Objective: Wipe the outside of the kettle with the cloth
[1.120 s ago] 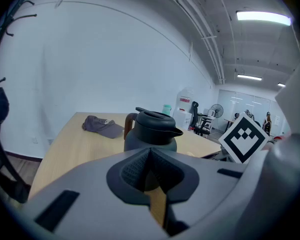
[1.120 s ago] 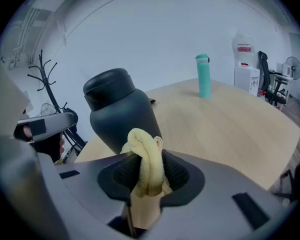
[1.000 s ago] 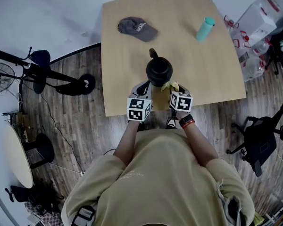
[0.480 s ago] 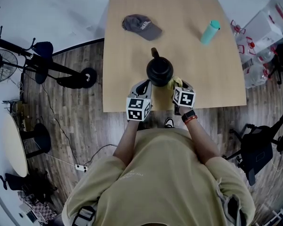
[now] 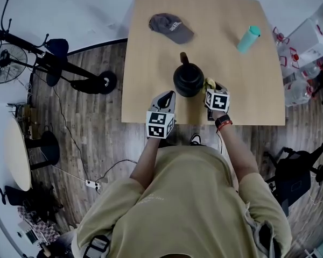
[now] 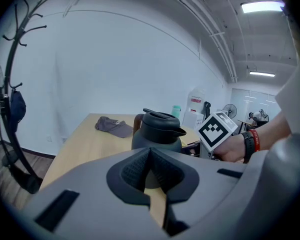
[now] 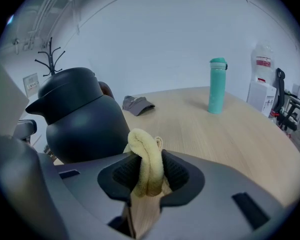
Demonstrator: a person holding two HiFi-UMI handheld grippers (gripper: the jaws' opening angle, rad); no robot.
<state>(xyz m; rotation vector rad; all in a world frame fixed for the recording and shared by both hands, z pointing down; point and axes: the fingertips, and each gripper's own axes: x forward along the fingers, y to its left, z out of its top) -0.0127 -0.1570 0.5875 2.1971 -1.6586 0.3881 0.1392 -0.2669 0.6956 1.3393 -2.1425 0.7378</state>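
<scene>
A black kettle stands upright on the wooden surface, close to the edge nearest the person. The right claw is pinching a yellow cloth. The cloth is bunched up and sticks out above the claw. It is right beside the kettle's right side, but I cannot tell if it touches. The left claw is pressed together with nothing in it. It sits near the kettle on the left and points at it. A grey cap lies farther back on the surface, behind the kettle. A blue-green bottle stands upright at the back on the right, well apart from the kettle
</scene>
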